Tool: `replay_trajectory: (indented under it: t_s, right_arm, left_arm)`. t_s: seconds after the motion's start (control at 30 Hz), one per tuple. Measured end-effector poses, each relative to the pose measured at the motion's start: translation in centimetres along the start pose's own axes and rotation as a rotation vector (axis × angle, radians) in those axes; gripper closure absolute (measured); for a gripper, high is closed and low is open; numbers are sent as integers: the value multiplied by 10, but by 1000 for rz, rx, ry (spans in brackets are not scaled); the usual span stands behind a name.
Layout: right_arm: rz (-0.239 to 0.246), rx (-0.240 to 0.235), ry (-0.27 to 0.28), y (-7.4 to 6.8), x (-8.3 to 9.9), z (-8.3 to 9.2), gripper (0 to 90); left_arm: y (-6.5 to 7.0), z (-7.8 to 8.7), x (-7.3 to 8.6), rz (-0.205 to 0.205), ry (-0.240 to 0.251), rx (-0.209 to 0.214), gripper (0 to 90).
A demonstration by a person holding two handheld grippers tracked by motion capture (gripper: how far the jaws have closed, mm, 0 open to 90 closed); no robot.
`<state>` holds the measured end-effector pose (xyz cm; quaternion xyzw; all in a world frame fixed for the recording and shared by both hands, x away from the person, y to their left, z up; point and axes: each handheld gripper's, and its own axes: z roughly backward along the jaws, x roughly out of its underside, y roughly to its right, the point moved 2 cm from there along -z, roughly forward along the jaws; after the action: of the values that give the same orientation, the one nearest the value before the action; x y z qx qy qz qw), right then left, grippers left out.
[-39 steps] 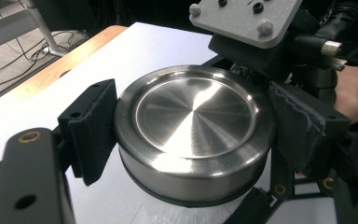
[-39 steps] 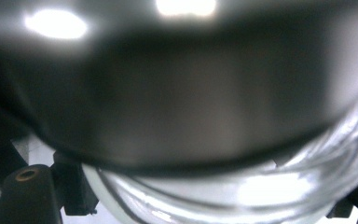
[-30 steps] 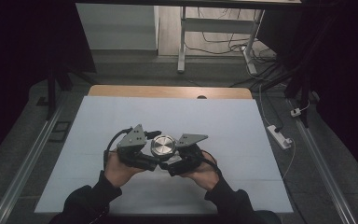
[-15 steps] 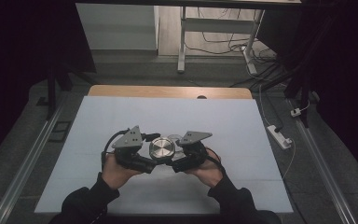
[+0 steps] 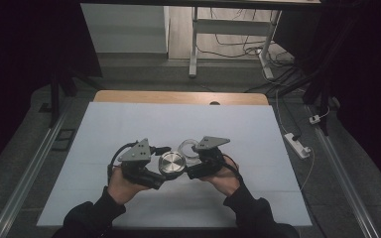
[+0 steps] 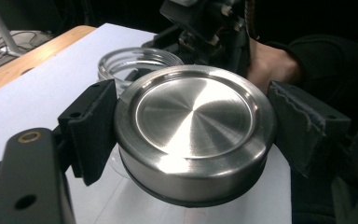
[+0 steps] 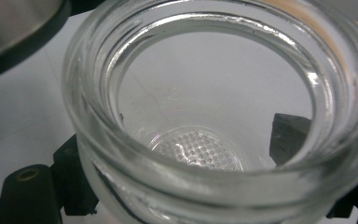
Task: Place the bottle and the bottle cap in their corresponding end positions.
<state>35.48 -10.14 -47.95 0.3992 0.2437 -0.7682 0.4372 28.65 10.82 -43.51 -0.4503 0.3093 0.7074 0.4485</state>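
My left gripper [image 6: 193,128] is shut on a round brushed-steel lid [image 6: 193,116], its ribbed pads [image 6: 91,126] pressing on the lid's rim from both sides. The lid [image 5: 172,162] hangs just above the white table cover, near the middle. My right gripper [image 7: 186,154] is shut on a clear glass jar [image 7: 121,154], whose open mouth faces its camera. In the high view the jar [image 5: 187,147] sits just right of and behind the lid, apart from it, between the right gripper's [image 5: 194,156] jaws. The left gripper [image 5: 164,169] comes in from the lid's left.
A white sheet [image 5: 129,124] covers the table, with a wooden strip [image 5: 178,97] along the far edge. A power strip [image 5: 295,144] lies on the floor at the right. Metal rails [image 5: 25,183] run along both sides.
The lid sat over the jar between the two grippers; now it has come off and lies a little nearer the person, and the jar's open mouth shows beside it.
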Motion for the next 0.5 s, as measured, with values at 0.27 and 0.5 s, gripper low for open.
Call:
replay_trajectory:
  t_s: [0.27, 0.5]
  right_arm:
    - [-3, 13, 10, 4, -1, -1, 151]
    - [-10, 25, 15, 9, -1, -2, 151]
  left_arm:
    - [7, -4, 8, -26, -5, 31, 209]
    - [13, -11, 17, -44, -29, 54, 209]
